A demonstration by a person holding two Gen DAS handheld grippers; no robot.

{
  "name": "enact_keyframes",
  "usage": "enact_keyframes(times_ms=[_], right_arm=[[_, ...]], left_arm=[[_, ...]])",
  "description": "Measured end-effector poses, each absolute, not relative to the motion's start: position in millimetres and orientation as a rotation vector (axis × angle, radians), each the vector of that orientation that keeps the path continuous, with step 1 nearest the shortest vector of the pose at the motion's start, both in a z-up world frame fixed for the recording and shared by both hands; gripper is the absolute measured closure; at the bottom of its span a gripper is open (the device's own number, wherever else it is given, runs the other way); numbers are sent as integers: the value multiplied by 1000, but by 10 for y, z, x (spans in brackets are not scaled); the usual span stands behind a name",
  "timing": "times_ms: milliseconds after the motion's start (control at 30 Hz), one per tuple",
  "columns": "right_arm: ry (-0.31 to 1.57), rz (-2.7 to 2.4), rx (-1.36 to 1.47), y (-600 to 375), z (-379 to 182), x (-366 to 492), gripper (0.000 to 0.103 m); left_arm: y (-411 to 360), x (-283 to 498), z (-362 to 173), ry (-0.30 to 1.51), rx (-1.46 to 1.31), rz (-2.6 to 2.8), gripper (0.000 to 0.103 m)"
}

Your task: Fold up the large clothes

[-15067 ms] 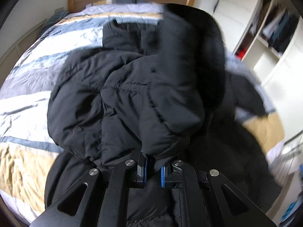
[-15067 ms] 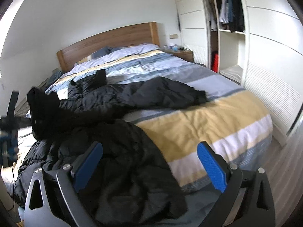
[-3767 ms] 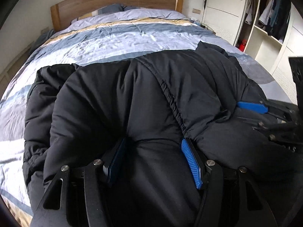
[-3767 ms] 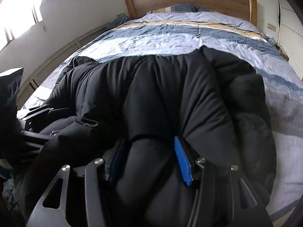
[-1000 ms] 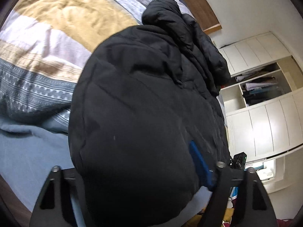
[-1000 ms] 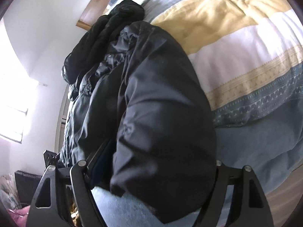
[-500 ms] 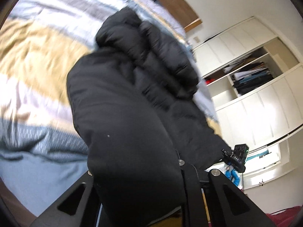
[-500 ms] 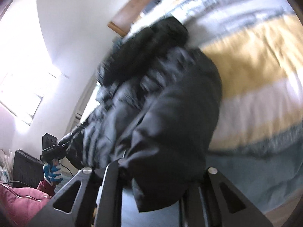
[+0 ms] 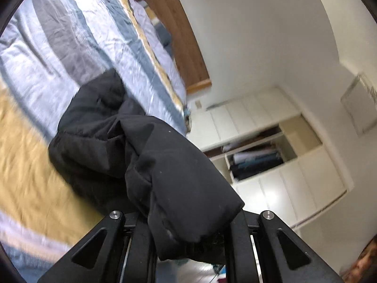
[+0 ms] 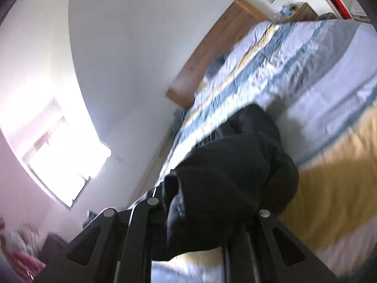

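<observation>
Fingers of the left gripper [image 9: 188, 240] are closed tight on a bunched edge of the black puffer jacket [image 9: 132, 151]; padding spills over them, so the pads themselves are hidden. Fingers of the right gripper [image 10: 200, 233] are likewise clamped on another bunch of the same jacket [image 10: 238, 172]. Both sets have just been closing, with jacket fabric between them.

Jacket position: one end is held up at the two grippers, the rest trails down onto the striped bed [image 9: 70, 37], lying over the yellow and pale bands of the cover. The far end rests on the bed surface. Wardrobe [image 9: 271, 155] and headboard [image 9: 179, 37] appear behind, tilted in both views.

Step in hand, as judged: lifting the gripped edge to carry it over the rest of the jacket for a fold.

Notes for doing it well:
- Keep both grips level with each other so the fold line runs straight across.
- Hold the two grippers apart enough to keep the edge taut; slack between them will let the padding sag and crease.
- Lay the edge down slowly; puffer filling traps air and springs back.
- Both views are motion-blurred, so how much fabric each grip holds is probably a thick bunch, not certain.
</observation>
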State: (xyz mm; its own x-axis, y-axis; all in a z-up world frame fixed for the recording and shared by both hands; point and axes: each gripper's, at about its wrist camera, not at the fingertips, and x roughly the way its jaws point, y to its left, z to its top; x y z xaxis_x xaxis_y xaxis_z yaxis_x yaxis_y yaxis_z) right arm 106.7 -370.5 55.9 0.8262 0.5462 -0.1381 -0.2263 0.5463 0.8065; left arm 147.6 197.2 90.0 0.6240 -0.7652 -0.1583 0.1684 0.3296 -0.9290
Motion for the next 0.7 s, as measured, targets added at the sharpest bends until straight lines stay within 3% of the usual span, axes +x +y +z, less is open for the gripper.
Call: enact_keyframes(times_ms=[367,700], right_arm=[[450,200,777,-3526,1009,3052,89],[677,8,668,-3338,277,4816,89]], left_arm=[[1875,3273,1036,702,-1016,-501,89],[1794,4892,85,898,-918,-282,85]])
